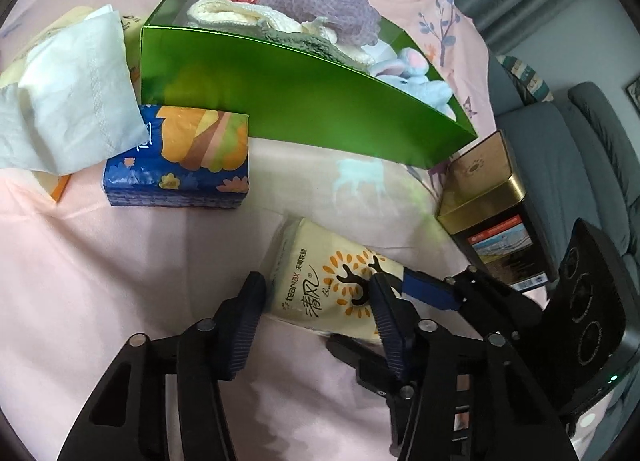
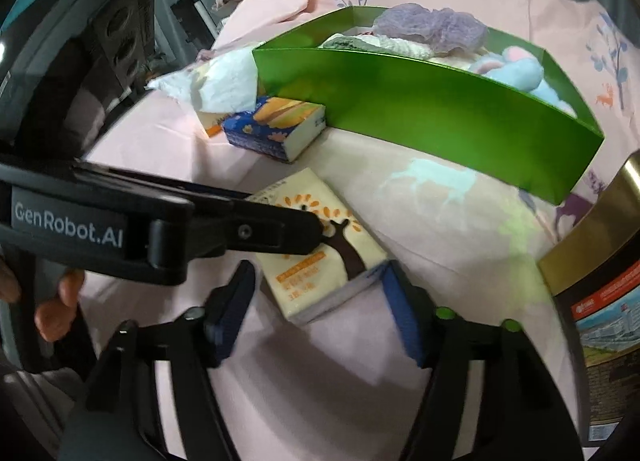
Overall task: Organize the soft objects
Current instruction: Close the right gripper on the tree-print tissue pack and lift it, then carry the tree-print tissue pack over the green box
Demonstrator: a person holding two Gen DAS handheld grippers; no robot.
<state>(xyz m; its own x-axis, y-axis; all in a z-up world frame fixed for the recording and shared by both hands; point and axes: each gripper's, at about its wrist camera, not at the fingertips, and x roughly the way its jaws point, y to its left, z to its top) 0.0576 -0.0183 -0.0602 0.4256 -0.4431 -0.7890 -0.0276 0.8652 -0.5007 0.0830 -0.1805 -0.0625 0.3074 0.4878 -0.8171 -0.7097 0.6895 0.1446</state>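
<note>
Both grippers at the cream tissue pack on the bed

The left gripper (image 1: 316,301) and the right gripper (image 2: 320,293) both stand wide open, holding nothing, straddling the cream tissue pack (image 2: 320,257). Ahead of them sit the blue tissue pack (image 1: 180,161) and the green box (image 1: 296,101).

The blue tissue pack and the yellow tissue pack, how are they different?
The blue tissue pack has orange flowers; the yellow tissue pack has a brown tree. The blue one lies against the green box, alone; the yellow one lies nearer, between the open fingers of the left gripper and right gripper. Both are soft packs on the pink sheet.
</note>
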